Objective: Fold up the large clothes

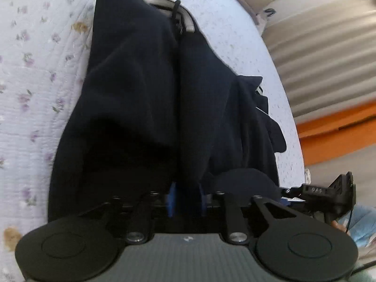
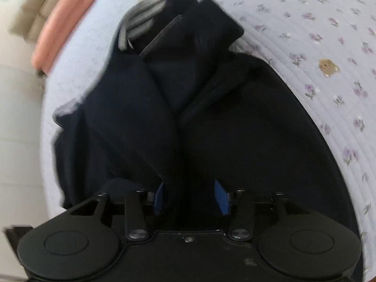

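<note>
**Dark Garment on Quilted Bed, Both Grippers Engaged**

On the quilted bedspread (image 1: 28,75), a pale surface printed with small purple flowers, the navy garment (image 1: 131,98) lay bunched lengthwise, running from each camera toward the far edge of the bed.

Nearest the left wrist camera, the left gripper (image 1: 185,199) had its blue fingers (image 1: 171,202) drawn close together, with a ridge of navy cloth pinched between them. In the right wrist view, the right gripper (image 2: 191,197) showed its blue fingers (image 2: 222,198) set wider apart, dark fabric filling the gap; the cloth appeared to be gripped, though the contact itself was hidden in shadow.

Farther out, the garment rose in heavy folds. A grey striped band (image 2: 141,23), seemingly a waistband or collar trim, sat at its far end, visible in both views. Only the left view showed a dark drawstring (image 1: 176,16) crossing that band.

The left view alone also showed the other gripper's black body (image 1: 329,195) at the right margin, an orange floor strip (image 1: 340,122) and pale curtain-like folds (image 1: 329,47) beyond the bed. The right view alone showed a pink folded item (image 2: 63,23) at the bed's far left edge and a beige padded surface (image 2: 30,7) behind it.

The bunched cloth blocked sight of the bedspread directly ahead of both grippers.
</note>
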`<state>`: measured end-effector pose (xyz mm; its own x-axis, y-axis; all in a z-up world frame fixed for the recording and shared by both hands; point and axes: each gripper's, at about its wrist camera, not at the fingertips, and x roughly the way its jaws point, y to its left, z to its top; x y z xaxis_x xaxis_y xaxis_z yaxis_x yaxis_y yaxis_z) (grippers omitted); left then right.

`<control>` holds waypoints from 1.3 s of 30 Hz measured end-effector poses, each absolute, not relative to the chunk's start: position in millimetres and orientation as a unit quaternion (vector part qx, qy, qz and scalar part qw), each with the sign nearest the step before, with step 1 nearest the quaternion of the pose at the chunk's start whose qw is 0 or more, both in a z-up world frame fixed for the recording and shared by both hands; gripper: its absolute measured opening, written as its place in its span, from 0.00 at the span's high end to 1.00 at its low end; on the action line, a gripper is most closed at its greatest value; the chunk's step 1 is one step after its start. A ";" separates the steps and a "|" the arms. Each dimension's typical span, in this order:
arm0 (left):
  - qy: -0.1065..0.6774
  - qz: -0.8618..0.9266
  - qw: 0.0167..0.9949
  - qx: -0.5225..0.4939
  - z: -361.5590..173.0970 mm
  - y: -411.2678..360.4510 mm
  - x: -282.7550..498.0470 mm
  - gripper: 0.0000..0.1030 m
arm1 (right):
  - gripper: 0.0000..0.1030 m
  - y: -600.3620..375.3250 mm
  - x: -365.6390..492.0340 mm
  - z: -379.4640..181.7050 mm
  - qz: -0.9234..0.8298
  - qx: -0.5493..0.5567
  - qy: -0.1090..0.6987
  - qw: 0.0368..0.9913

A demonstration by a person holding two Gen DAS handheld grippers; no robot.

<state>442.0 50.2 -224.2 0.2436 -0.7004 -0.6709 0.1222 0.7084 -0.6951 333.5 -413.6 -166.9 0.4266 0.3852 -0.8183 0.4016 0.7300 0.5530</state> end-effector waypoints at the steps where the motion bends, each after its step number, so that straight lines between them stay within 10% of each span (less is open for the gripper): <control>1: 0.547 -0.278 0.741 -0.273 -220.3 52.7 441.5 0.75 | 0.46 -410.2 332.4 -153.1 -0.005 0.348 0.526 0.776; 8: 0.437 -0.359 0.775 -0.281 -153.8 34.6 451.6 0.74 | 0.44 -346.4 343.6 -82.0 0.096 0.237 0.451 0.855; 12: 0.446 -0.419 0.746 -0.263 -163.8 -25.2 433.1 0.75 | 0.72 -294.9 352.1 -114.2 0.129 0.122 0.485 0.857; 15: 0.478 -0.403 0.750 -0.214 -195.0 -51.7 417.3 0.76 | 0.73 -287.0 357.4 -164.5 0.111 0.063 0.512 0.849; 19: 0.513 -0.287 0.789 -0.180 -249.9 -64.2 411.2 0.97 | 1.00 -313.7 359.6 -196.8 0.102 0.110 0.502 0.852; 24: 0.480 -0.201 0.808 -0.277 -243.0 -34.8 380.5 0.97 | 1.00 -360.9 351.4 -168.1 0.084 0.143 0.500 0.850; 29: 0.420 -0.219 0.824 -0.310 -198.3 -36.9 354.2 0.92 | 0.67 -356.3 330.4 -134.7 0.144 0.126 0.452 0.871; 39: 0.464 -0.262 0.823 -0.196 -233.0 -60.1 323.4 0.97 | 0.70 -301.6 286.1 -195.5 0.181 0.013 0.427 0.886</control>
